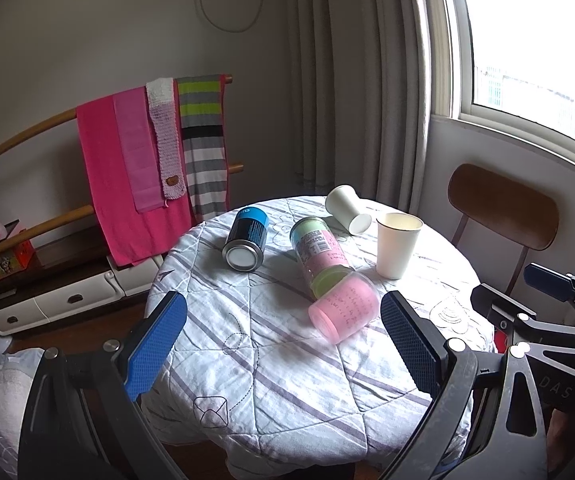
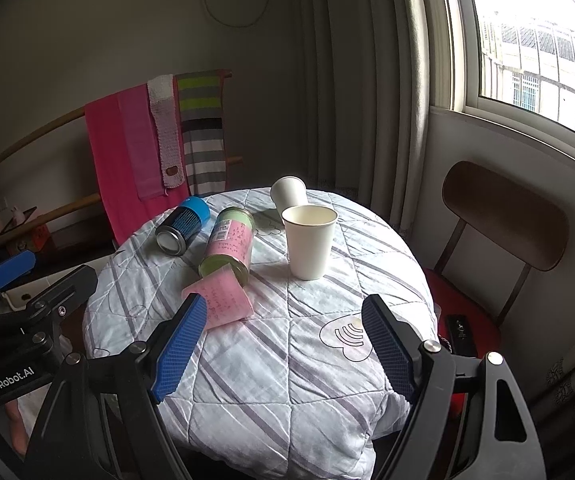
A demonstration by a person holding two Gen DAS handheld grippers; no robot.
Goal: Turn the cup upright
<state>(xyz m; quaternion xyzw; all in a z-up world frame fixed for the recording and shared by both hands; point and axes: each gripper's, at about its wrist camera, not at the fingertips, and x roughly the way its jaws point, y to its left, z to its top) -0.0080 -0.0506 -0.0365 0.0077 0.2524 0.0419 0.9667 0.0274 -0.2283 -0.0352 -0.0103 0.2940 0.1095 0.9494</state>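
A white paper cup [image 1: 346, 209] [image 2: 288, 192] lies on its side at the far edge of the round table. A second white paper cup [image 1: 397, 245] [image 2: 310, 240] stands upright just in front of it. A pink cup [image 1: 345, 312] [image 2: 223, 302] lies on its side near the table's middle. My left gripper [image 1: 283, 344] is open and empty, above the near part of the table, with the pink cup by its right finger. My right gripper [image 2: 283, 346] is open and empty, with the pink cup by its left finger. Each gripper shows in the other's view.
A blue-and-black can [image 1: 245, 242] [image 2: 183, 226] and a green-and-pink labelled jar [image 1: 319, 254] [image 2: 229, 244] lie on their sides on the quilted tablecloth [image 1: 267, 360] [image 2: 287, 360]. A wooden chair [image 1: 503, 208] [image 2: 503, 216] stands at the right. A towel rack [image 1: 147, 152] stands behind.
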